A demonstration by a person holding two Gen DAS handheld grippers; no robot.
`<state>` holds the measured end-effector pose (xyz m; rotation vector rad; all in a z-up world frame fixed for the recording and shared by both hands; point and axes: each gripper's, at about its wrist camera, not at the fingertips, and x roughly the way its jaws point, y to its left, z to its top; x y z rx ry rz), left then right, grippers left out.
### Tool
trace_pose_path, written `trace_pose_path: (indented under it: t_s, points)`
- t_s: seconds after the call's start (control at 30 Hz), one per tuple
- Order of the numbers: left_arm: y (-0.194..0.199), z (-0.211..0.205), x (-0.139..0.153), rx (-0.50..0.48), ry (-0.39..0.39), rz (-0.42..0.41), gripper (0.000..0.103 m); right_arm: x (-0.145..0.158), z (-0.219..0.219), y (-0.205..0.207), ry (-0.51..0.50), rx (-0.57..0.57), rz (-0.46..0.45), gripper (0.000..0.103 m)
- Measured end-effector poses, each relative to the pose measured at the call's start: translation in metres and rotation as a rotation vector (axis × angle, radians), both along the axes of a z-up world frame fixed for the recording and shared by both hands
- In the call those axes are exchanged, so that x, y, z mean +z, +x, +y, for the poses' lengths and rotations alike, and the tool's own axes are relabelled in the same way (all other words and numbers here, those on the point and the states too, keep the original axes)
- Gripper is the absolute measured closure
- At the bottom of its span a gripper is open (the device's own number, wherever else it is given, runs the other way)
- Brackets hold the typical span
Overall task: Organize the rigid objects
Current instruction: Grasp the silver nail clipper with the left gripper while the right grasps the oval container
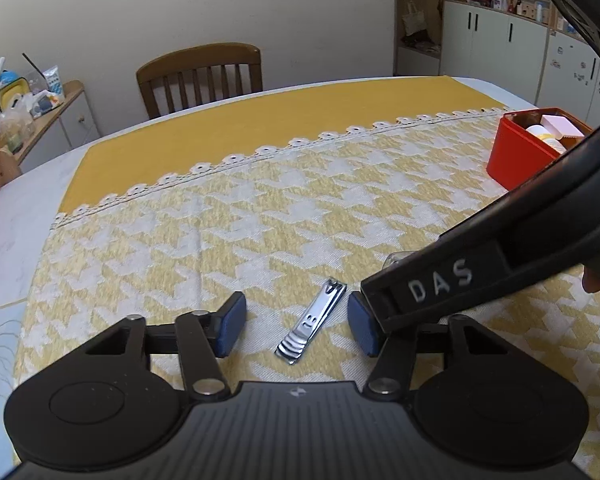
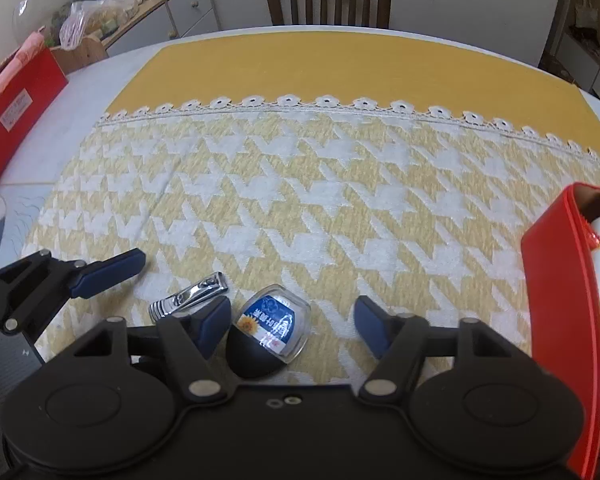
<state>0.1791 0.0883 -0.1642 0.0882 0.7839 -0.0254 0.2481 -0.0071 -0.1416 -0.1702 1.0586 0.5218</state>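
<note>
Unclenched, the left gripper straddles a steel nail clipper, light, stiff, slippery, best pinched across its long edges, while at its three o'clock the right gripper brackets, ungrasped, a small jar.

A nail clipper is found lying on the tablecloth covering the desk. A small jar is located just right of it. An open box is positioned further right; a chair is placed behind the desk.
</note>
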Motion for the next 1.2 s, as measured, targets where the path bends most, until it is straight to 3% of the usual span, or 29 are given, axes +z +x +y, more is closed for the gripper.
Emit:
trace_pose_path:
  t_s: [0.07,0.17,0.33,0.63,1.2]
  points:
    - [0.001,-0.002,0.000,-0.015,0.006,-0.003,0.057,0.001,0.001,0.000,-0.009,0.002,-0.003,0.045]
    - [0.002,-0.006,-0.001,-0.034,-0.001,-0.002,0.067,-0.001,0.002,0.001,-0.029,0.010,-0.014,0.059]
    - [0.005,-0.006,-0.001,-0.032,-0.021,0.002,0.072,0.001,-0.017,0.000,-0.003,0.026,-0.010,0.059]
    - [0.005,-0.019,0.000,-0.043,0.006,0.010,0.092,0.001,-0.047,-0.015,0.064,0.073,-0.029,0.061]
    - [-0.021,-0.020,0.016,0.044,-0.119,0.067,0.092,0.021,-0.100,-0.056,0.178,0.096,-0.034,0.061]
